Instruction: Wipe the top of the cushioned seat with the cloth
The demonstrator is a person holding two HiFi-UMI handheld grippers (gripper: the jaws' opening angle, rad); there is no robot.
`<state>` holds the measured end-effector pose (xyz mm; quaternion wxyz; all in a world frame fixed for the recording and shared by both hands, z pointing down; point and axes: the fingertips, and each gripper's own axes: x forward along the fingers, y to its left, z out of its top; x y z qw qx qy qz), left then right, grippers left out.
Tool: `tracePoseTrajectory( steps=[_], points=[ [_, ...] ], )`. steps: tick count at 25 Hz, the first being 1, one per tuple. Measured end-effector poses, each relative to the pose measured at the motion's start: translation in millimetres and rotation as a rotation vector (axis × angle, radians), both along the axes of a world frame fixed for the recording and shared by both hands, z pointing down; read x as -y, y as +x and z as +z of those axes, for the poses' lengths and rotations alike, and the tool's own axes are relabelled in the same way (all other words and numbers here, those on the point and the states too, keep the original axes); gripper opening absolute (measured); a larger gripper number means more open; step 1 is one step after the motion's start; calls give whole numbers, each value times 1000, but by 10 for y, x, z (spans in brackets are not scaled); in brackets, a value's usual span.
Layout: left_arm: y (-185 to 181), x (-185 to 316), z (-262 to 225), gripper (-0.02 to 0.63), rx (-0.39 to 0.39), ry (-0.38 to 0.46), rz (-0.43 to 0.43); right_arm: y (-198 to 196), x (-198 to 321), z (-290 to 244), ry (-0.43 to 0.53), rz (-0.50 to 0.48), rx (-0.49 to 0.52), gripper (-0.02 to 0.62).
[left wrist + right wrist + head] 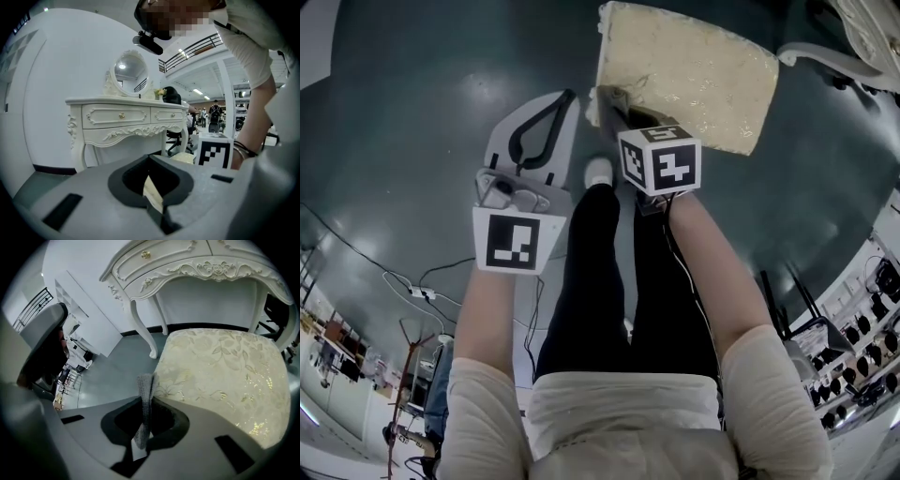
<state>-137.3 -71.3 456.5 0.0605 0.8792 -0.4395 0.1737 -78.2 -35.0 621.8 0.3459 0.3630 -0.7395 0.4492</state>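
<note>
Cloth (146, 399) in tight right fingers (187, 432), floral seat (220, 371), grey floor (112, 371) (left fingers (197, 201) closed, empty)

Cream short-sleeved top (623, 412), black trousers (591, 281); grey left tool (565, 99) and right tool (612, 99) bear marker cubes (661, 159).

I saw a white carved dressing table (126, 117) with an oval mirror (130, 72) on top, and cables (420, 292) trailed over the grey floor (403, 122).

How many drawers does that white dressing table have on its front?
2, side by side under the tabletop: the left drawer and the right drawer. Others may be hidden.
</note>
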Motion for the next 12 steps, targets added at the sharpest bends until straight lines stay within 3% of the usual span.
tracePoseTrajectory(
  steps=[5,12],
  points=[
    [-58,56,72,2,-14,-6,-15,-16,25,84,-7,-8,-4,28],
    [229,77,97,2,-35,-23,-10,196,5,66,-10,-10,7,28]
  ],
)
